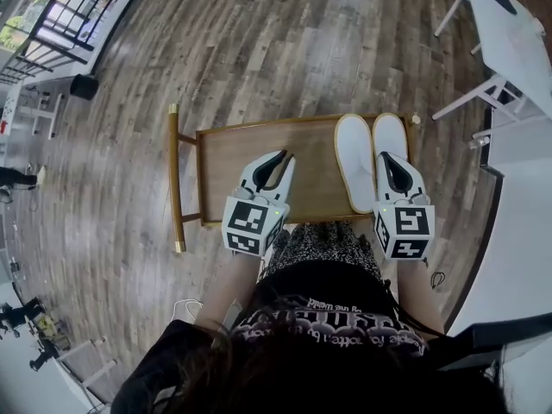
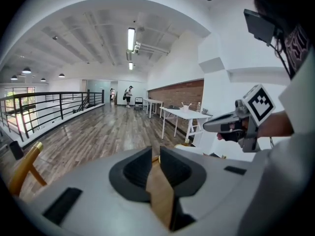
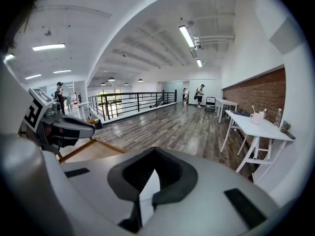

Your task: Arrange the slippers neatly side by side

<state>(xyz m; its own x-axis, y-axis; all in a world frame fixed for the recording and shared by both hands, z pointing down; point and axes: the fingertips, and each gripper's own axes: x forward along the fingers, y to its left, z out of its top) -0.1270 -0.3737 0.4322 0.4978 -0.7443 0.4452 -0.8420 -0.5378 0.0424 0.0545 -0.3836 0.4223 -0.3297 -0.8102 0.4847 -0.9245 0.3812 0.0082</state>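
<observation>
lying on the right part of the wooden table [image 1: 233,158], the two white slippers sit side by side with toes pointing away from the person. the left slipper [image 1: 354,162] and the right slipper [image 1: 392,134] are close enough along their inner edges that they seem to touch, and their toes are level near the far edge. judged from that, the pairing looks done, which would explain why neither tool holds anything.

the left gripper [image 1: 283,157] hangs above the bare middle of the table, well apart from the pair. its jaws stand a narrow slit apart, and in its own view only the wood shows through the slit. the right gripper [image 1: 385,156] hangs over the heel half of the right slipper, jaws brought together at the tips and empty. its own view shows just a sliver of white below the closed tips, probably the slipper underneath. both tools point forward and a little down, above the table rather than on it, a posture that reads as clear of the work.

the right gripper's body covers the heel of the right slipper in the head view, so i cannot tell whether the heels line up as the toes do. the table's near edge is hidden behind the marker cubes and the person's lap. neither gripper view shows the slippers properly. both look out over the floor toward a railing and the white tables [image 3: 256,124], each catching the other gripper at its edge. the gold rail [image 1: 174,179] at the table's left end is plain only from above.
</observation>
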